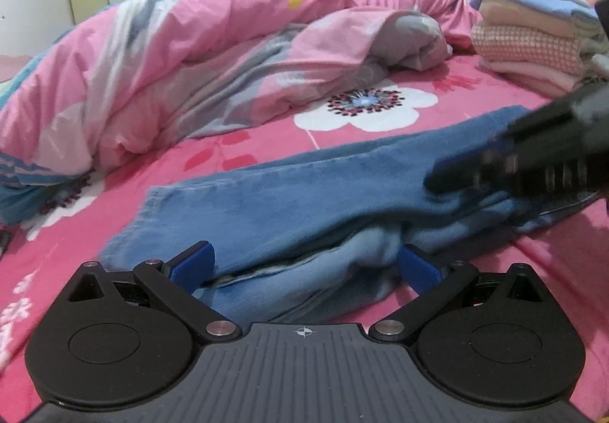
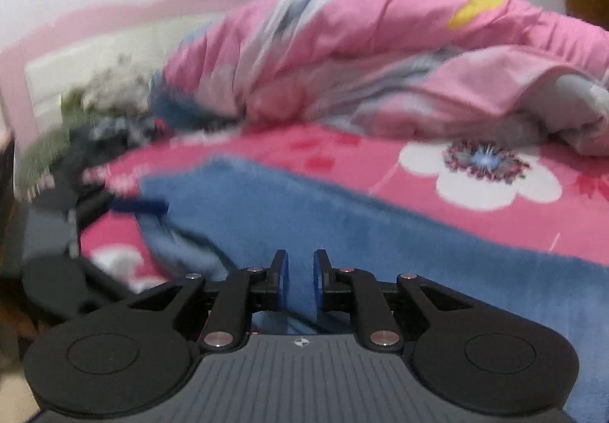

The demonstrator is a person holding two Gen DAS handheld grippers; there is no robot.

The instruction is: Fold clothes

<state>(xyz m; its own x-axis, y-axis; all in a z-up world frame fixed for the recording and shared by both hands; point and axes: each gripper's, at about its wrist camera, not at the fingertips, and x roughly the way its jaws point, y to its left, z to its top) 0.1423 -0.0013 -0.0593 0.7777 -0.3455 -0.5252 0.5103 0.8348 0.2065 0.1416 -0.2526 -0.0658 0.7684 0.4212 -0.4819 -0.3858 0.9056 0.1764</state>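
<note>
Blue jeans (image 1: 289, 187) lie folded lengthwise across the pink flowered bed sheet (image 1: 266, 141). My left gripper (image 1: 306, 263) stands wide open at the near edge of the jeans. A bunched fold of paler denim sits between its blue pads (image 1: 194, 263), which do not press on it. My right gripper (image 1: 449, 183) reaches in from the right, blurred, onto the jeans' right part. In the right wrist view its jaws (image 2: 300, 278) are nearly together, with denim (image 2: 380, 232) caught in the narrow gap. One pad of the left gripper (image 2: 141, 205) shows at the far left.
A rumpled pink and grey quilt (image 1: 190, 53) is heaped along the back of the bed. A stack of folded clothes (image 1: 533, 38) stands at the back right. A loose pile of dark and pale garments (image 2: 95, 110) lies at the bed's far left end.
</note>
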